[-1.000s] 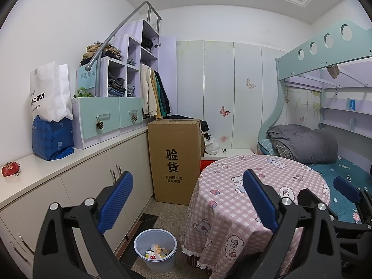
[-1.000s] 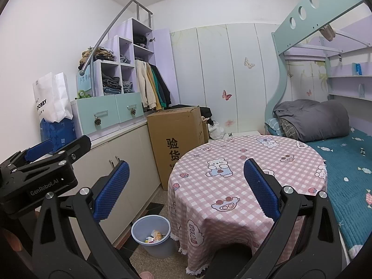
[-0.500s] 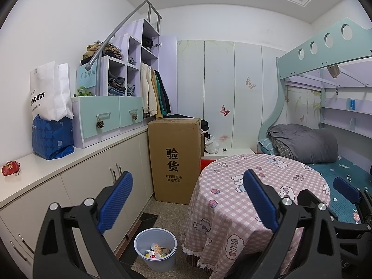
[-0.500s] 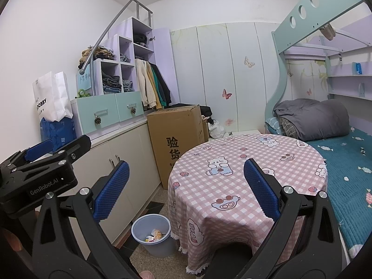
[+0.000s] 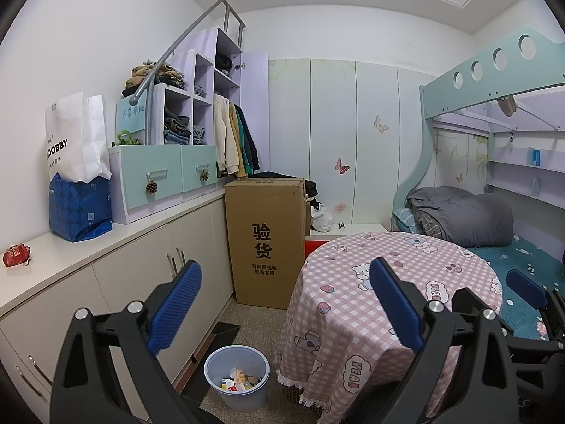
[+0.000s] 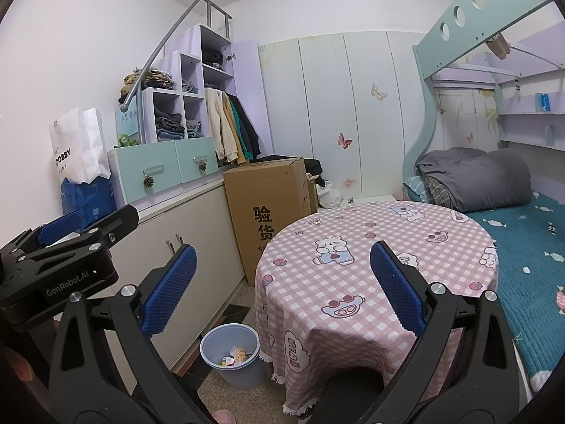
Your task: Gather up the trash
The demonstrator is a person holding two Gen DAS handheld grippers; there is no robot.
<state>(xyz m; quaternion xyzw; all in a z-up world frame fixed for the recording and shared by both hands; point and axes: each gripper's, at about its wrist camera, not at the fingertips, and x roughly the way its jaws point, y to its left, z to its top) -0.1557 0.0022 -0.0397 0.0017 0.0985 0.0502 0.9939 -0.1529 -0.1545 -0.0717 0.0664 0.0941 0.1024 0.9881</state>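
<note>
A pale blue trash bin (image 5: pixel 237 378) (image 6: pixel 233 355) with wrappers inside stands on the floor between the cabinets and the round table. A red crumpled wrapper (image 5: pixel 16 255) lies on the counter at far left. My left gripper (image 5: pixel 284 298) is open, held high above the bin and table edge, nothing between its fingers. My right gripper (image 6: pixel 282 284) is open too, over the near side of the pink checked tablecloth (image 6: pixel 370 258). The left gripper (image 6: pixel 63 233) also shows at the left of the right wrist view.
White cabinets (image 5: pixel 148 258) run along the left wall with a blue bag (image 5: pixel 79 208) and a white paper bag (image 5: pixel 76 137). A tall cardboard box (image 5: pixel 266 243) stands behind the table. A bunk bed (image 6: pixel 522 233) with a grey duvet fills the right.
</note>
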